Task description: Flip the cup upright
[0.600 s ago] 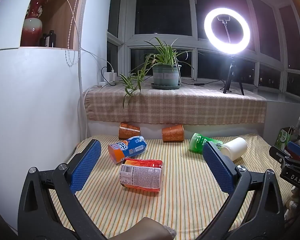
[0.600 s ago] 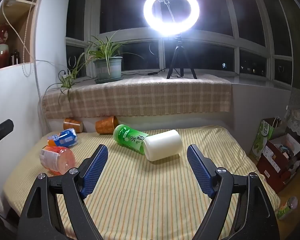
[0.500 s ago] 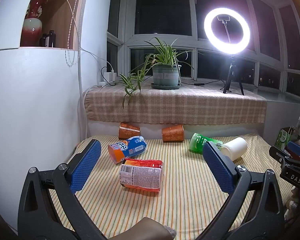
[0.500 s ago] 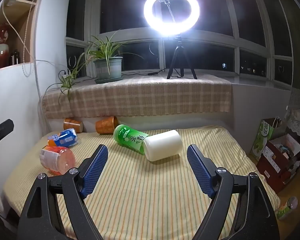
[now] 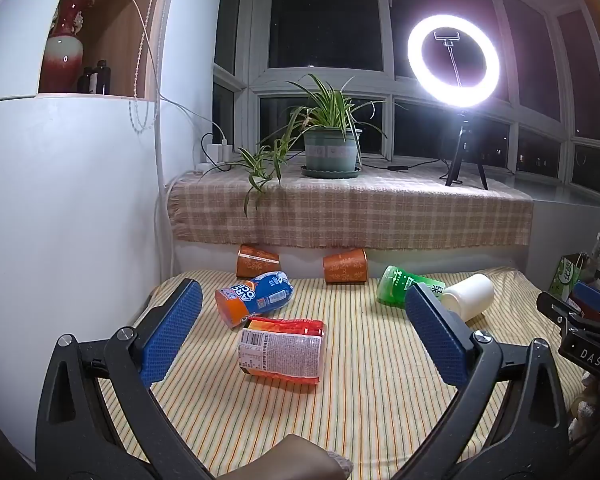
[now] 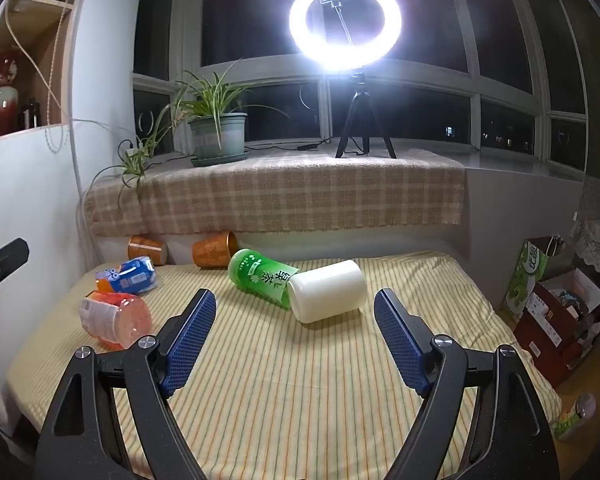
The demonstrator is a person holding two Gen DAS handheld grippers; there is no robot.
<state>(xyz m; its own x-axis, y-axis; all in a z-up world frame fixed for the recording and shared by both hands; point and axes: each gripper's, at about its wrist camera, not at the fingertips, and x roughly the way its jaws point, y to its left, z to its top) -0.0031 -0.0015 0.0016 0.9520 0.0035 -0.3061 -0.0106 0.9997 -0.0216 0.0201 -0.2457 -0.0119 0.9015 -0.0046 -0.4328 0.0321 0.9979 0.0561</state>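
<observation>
Several cups lie on their sides on the striped tablecloth point(image 5: 364, 408). In the left wrist view a red-and-white cup point(image 5: 282, 350) lies nearest, with a blue-and-orange cup point(image 5: 254, 298) behind it. My left gripper point(image 5: 300, 330) is open and empty, hovering short of them. In the right wrist view a white cup point(image 6: 327, 297) touches a green cup point(image 6: 262, 276). My right gripper point(image 6: 294, 334) is open and empty, just short of the white cup. Two orange cups point(image 5: 345, 266) point(image 5: 257, 261) lie at the back wall.
A checked cloth covers the sill point(image 5: 352, 212) behind, bearing a potted plant point(image 5: 330, 152) and a ring light on a tripod point(image 5: 454, 60). A white cabinet point(image 5: 60, 208) stands at the left. Bags and boxes point(image 6: 556, 304) sit on the floor to the right.
</observation>
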